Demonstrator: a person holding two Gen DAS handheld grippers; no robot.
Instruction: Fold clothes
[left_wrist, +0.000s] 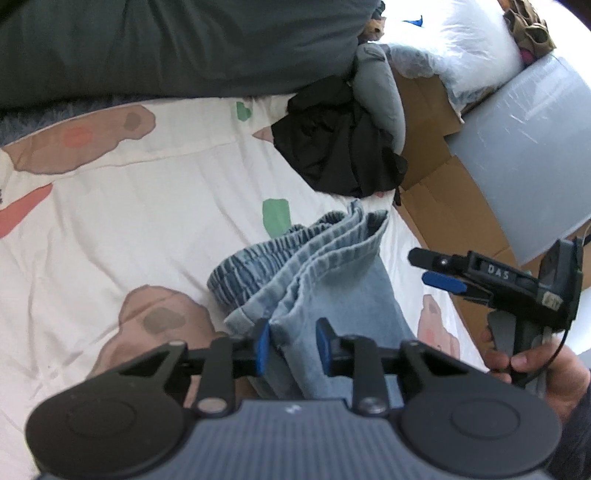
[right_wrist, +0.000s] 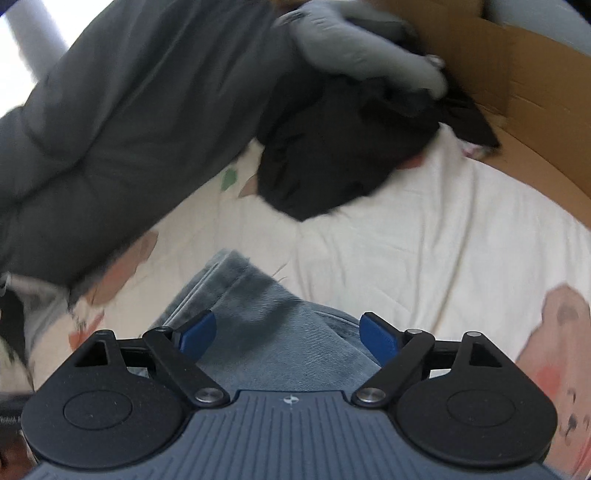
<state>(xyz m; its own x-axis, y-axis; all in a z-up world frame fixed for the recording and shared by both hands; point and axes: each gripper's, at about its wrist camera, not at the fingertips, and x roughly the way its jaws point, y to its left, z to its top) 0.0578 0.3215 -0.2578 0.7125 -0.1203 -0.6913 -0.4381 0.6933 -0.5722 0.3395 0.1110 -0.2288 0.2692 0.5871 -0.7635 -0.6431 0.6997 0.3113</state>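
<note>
The jaws of the left gripper (left_wrist: 291, 343) are held apart around the folded jeans (left_wrist: 317, 266), not clamped. Those of the right gripper (right_wrist: 288, 332) are likewise spread, with denim beneath them. The jeans, stacked in layers on the patterned sheet (left_wrist: 147, 206), appear nearly folded. A crumpled black garment (right_wrist: 332, 158) is judged still unfolded.

Your left black two-finger gripper with blue pads (left_wrist: 291, 347) has its jaws parted. Your right black gripper with blue pads (right_wrist: 288, 334) is spread wide, and your right hand (left_wrist: 532, 369) is wrapped around its grey handle.
</note>
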